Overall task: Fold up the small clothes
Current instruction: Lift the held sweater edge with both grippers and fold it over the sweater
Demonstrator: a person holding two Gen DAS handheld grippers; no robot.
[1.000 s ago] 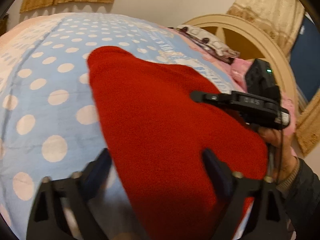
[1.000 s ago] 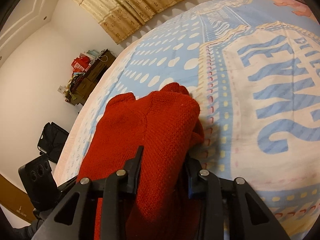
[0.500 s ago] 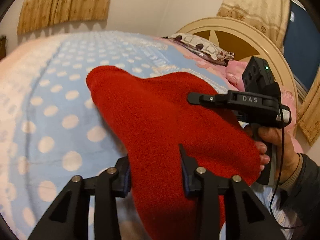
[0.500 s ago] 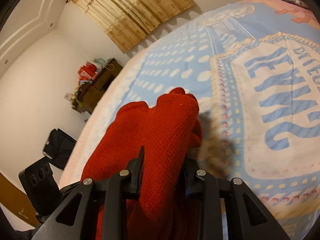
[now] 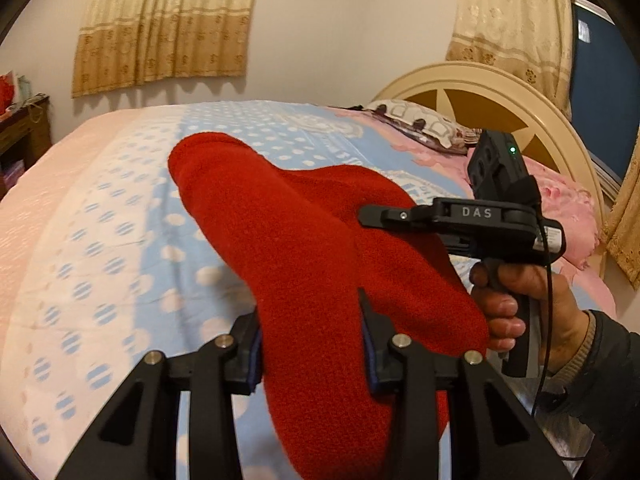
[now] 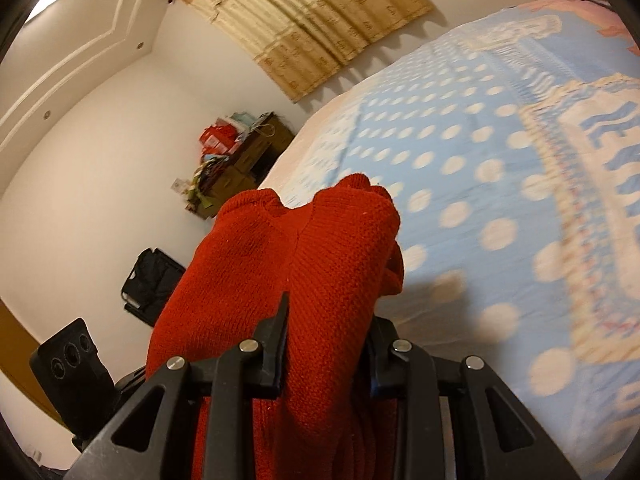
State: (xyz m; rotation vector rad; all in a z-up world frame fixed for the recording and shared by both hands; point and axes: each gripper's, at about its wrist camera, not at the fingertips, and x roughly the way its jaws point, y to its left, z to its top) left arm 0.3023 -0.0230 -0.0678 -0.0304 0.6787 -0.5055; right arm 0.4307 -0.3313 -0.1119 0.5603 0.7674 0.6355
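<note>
1. The red sweater [image 5: 320,248] is clamped between the narrowly parted fingers of the left gripper [image 5: 310,344].
2. Another fold of it is pinched by the right gripper [image 6: 326,344], jaws nearly closed.
3. Beyond both fingertips, the sweater is held above the bedspread [image 5: 100,248].

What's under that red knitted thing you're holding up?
Under the red knitted garment lies the blue polka-dot bedspread, with the garment's shadow on it in the right wrist view. The patch directly beneath is covered, so anything lying there cannot be seen.
</note>
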